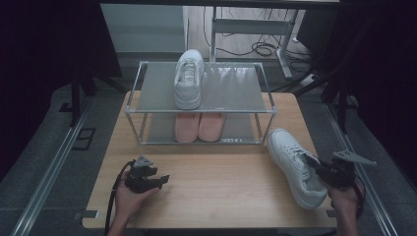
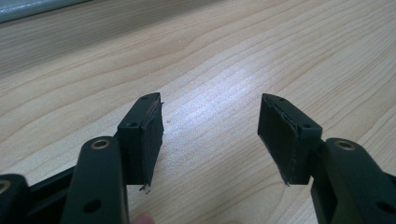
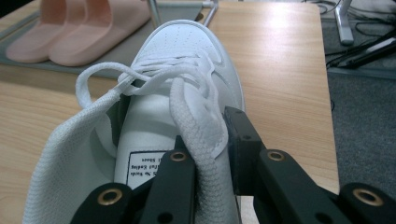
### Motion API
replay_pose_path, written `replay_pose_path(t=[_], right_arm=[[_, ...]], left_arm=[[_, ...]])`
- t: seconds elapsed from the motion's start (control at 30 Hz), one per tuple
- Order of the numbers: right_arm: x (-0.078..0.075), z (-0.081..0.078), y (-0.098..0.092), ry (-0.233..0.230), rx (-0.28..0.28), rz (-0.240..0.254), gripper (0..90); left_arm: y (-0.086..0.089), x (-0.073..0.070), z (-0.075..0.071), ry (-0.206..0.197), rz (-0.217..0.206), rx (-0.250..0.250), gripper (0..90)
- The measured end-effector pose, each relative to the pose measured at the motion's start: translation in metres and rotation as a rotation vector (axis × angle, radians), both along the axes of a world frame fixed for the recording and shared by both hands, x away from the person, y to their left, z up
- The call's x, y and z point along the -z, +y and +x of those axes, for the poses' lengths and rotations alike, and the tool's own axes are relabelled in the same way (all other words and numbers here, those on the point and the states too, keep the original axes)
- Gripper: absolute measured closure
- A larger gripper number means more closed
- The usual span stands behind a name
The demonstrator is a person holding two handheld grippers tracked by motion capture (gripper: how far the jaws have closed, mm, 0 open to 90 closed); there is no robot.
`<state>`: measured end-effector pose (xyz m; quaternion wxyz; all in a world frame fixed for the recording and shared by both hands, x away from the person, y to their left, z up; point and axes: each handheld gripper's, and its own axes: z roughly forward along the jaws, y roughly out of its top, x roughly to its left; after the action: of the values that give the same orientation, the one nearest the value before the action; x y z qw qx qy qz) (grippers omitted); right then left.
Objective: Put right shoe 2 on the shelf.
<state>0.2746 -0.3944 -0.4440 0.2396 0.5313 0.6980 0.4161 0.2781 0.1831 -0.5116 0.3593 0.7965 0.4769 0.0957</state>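
Note:
A white lace-up shoe (image 1: 295,164) lies at the right of the wooden table (image 1: 221,182), toe toward the rack. My right gripper (image 1: 317,169) is shut on the shoe's side wall by its opening. In the right gripper view, one jaw is inside the shoe (image 3: 187,56) and the other outside, with my right gripper (image 3: 205,135) pinching the padded collar. My left gripper (image 1: 160,179) rests low over the table's front left, open and empty. The left gripper view has my left gripper (image 2: 210,126) wide apart above bare wood.
A metal two-shelf rack (image 1: 236,91) stands at the back of the table. A second white shoe (image 1: 189,78) sits on its top shelf, and a pair of pink slippers (image 1: 199,126) on the lower one. Cables and a desk frame lie beyond.

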Motion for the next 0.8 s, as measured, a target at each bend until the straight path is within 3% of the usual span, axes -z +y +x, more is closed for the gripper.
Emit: replay_pose_path(t=[0.27,0.8], right_arm=[[-0.007,-0.027,0.0,-0.01,-0.038,0.033,81.5],[-0.015,-0.032,0.019,-0.022,-0.135,0.073,81.2]], left_arm=[[-0.001,0.001,0.001,0.004,0.001,0.004,41.0],[0.0,0.0,0.001,0.003,-0.003,0.002,41.0]])
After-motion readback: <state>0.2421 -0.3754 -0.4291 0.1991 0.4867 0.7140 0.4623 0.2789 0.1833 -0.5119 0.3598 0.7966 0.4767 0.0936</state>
